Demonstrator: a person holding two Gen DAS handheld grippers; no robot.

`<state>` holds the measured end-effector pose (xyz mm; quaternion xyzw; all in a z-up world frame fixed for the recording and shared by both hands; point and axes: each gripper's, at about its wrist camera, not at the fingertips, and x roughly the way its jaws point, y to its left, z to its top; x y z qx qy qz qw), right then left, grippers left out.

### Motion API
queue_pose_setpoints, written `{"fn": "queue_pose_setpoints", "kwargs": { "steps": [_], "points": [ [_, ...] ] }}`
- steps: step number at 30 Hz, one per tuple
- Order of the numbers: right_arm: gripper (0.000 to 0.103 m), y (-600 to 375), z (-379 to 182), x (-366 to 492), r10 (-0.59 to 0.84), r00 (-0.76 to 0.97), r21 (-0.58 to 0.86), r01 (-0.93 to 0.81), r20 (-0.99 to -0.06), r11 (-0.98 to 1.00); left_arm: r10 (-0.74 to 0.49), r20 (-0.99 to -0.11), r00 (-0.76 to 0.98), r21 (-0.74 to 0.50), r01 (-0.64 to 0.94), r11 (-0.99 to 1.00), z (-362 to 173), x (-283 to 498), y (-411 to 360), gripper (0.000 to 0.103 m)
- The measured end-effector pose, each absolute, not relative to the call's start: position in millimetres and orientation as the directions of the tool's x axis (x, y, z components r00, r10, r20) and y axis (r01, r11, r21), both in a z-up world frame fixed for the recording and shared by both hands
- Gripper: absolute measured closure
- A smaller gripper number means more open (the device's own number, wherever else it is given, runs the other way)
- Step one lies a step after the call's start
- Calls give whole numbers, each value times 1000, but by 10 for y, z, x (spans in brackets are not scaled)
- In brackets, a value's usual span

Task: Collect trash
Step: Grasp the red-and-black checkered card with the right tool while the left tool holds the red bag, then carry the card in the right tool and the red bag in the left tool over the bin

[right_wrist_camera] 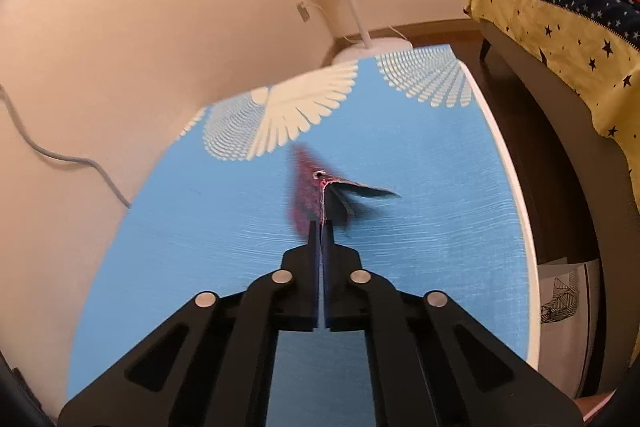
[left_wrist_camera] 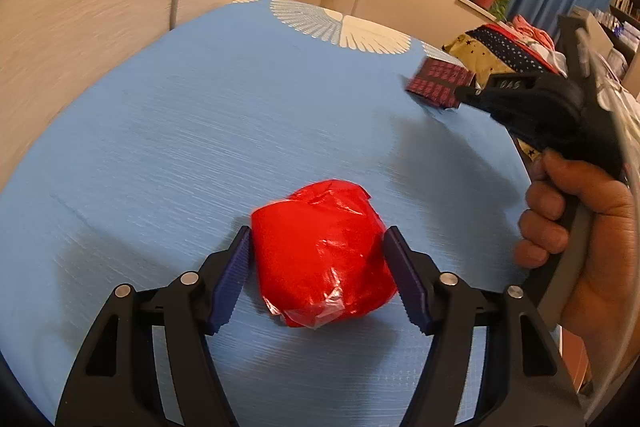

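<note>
— Red plastic bag (left_wrist_camera: 324,253) sits bunched on the blue desk (left_wrist_camera: 168,131) between the left gripper (left_wrist_camera: 318,277). Why no grip?
— Its jaws stand apart, just straddling it, probably readying.
— And farther off?
— Right gripper (right_wrist_camera: 321,227), jaws together, pinches the dark patterned carton (right_wrist_camera: 316,187) by an edge, likely for lifting.

Red bag (left_wrist_camera: 322,253) fills jaws; blue tabletop (left_wrist_camera: 200,131) beyond clear.
</note>
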<state>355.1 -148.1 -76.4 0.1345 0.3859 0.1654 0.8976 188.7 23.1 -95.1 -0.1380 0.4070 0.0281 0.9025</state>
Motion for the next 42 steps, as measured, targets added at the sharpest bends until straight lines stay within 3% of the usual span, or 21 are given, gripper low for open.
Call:
{"fn": "queue_pose_setpoints", "kwargs": {
  "steps": [10,24,34,42],
  "points": [
    [103,-1751,-356,2860,403,684,353,-221,-609,909,-104,-720,686,-244,-111,964,-877,1810,166,46],
    [103,-2302,87,1506,255,740,252,-119,-622,960,-144,-676,723,-237,-27,971,-716,1535,-12,56],
    [103,-2800,148,828,137,759,229,17,-636,973,-179,-657,732,-217,44,975,-622,1370,-204,78],
    [103,-2989,136,625,104,769,238,64,-630,969,-203,-621,757,-215,84,973,-498,1257,-317,85]
  ]
}}
